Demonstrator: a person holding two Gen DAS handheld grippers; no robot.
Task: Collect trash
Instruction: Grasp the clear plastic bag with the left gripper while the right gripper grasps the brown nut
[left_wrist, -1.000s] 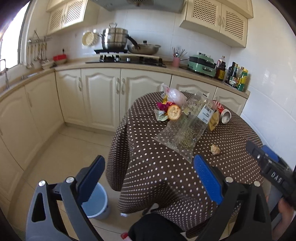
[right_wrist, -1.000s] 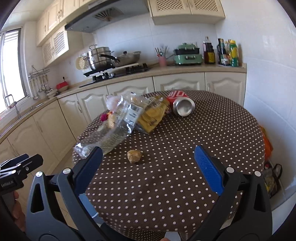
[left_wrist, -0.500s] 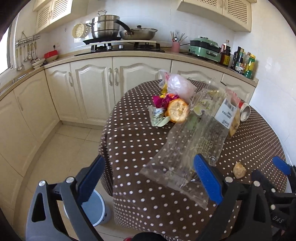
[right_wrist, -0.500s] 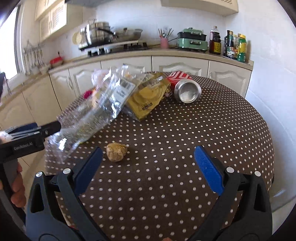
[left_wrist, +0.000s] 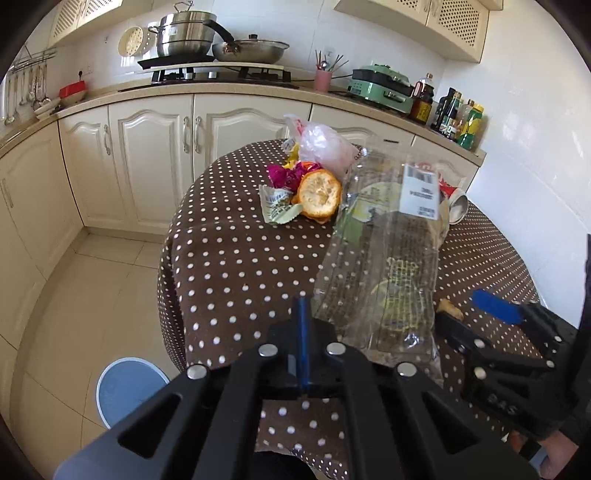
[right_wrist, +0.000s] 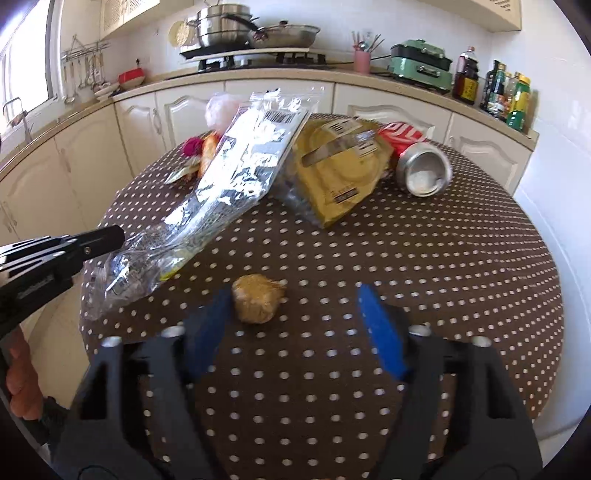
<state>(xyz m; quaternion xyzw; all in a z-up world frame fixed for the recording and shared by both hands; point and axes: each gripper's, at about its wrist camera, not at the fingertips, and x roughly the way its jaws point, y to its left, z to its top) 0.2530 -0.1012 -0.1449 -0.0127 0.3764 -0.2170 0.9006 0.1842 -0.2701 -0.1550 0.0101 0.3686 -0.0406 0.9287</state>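
Left gripper (left_wrist: 302, 295) is fully closed beside the crinkled clear plastic bag (left_wrist: 384, 258); hold unconfirmed. Right gripper (right_wrist: 295, 314), jaws just narrowing, straddles the tan crumpled paper ball (right_wrist: 258, 299) on the brown polka-dot tablecloth (right_wrist: 406, 258), evidently for pickup.

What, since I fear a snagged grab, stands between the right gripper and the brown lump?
Nothing visible. The lump lies on bare tablecloth by the right gripper's left finger; its jaws have just been closing, not yet clamping it. The clear bag lies off left.

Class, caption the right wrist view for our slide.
Right hand-held gripper closing around a brown crumpled wad on the dotted tablecloth.
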